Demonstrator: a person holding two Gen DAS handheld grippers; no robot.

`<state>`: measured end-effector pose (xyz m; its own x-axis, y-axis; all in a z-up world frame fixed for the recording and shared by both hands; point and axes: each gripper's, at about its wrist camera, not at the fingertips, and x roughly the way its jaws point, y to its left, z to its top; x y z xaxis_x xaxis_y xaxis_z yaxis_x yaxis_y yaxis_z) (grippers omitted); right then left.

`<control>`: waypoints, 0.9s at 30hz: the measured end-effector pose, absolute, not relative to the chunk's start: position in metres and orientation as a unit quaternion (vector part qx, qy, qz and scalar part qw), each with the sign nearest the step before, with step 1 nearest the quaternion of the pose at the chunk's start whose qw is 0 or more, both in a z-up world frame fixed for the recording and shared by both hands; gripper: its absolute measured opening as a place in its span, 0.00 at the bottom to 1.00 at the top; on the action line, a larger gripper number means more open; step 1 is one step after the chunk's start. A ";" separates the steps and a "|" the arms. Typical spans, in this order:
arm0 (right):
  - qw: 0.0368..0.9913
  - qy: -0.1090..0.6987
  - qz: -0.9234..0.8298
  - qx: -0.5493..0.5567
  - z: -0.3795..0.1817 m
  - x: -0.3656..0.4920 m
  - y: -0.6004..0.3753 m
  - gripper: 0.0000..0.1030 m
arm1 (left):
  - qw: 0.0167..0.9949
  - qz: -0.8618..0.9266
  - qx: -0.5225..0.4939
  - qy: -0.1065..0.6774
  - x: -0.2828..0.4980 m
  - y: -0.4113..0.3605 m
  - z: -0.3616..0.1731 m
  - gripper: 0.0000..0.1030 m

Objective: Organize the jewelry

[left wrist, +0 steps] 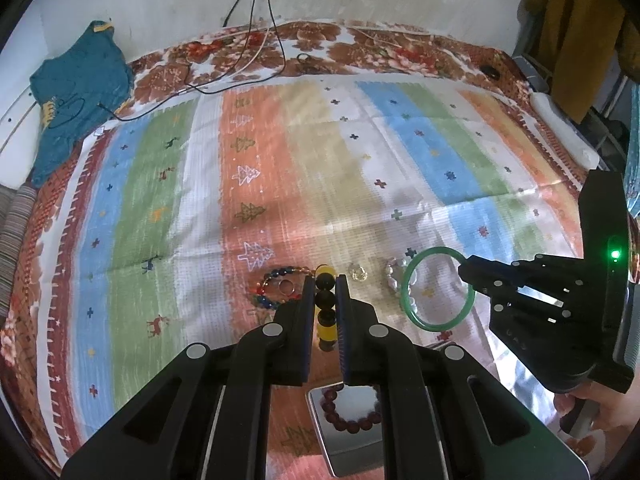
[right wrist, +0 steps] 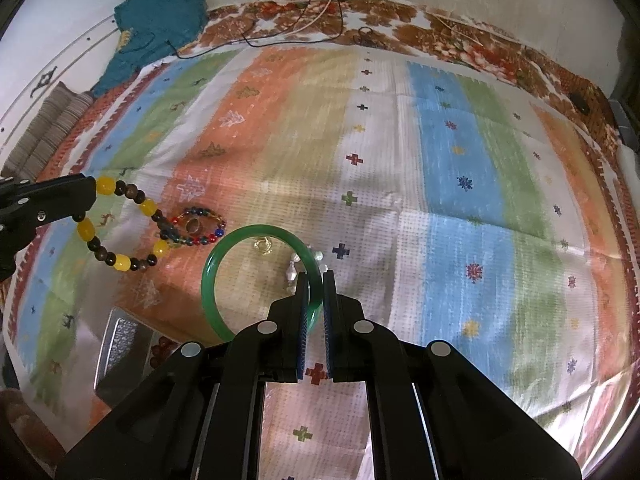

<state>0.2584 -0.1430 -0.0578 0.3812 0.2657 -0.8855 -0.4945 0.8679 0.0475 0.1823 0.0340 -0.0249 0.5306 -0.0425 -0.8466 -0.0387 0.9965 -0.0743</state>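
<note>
My left gripper [left wrist: 325,280] is shut on a yellow-and-dark bead bracelet [left wrist: 325,300] and holds it above the cloth; it hangs as a loop in the right wrist view [right wrist: 120,228]. My right gripper [right wrist: 316,276] is shut on a green jade bangle [right wrist: 224,252], also seen in the left wrist view [left wrist: 416,312], held lifted. On the cloth lie a multicolour bead bracelet [right wrist: 200,226] with a ring [right wrist: 193,224] inside it, a small gold ring [right wrist: 262,245] and a pearl bracelet [left wrist: 394,274]. A metal tin [left wrist: 348,444] below holds a dark red bead bracelet [left wrist: 344,414].
A striped patterned cloth [right wrist: 440,184] covers the bed. A teal garment [left wrist: 80,96] lies at the far left with black cables [left wrist: 256,40] running to the wall. The tin shows in the right wrist view [right wrist: 120,348] at lower left.
</note>
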 end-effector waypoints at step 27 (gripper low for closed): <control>0.834 0.478 0.251 -0.110 -0.031 0.213 -0.153 0.08 | 0.895 -0.031 -0.042 0.444 0.123 0.018 0.004 0.09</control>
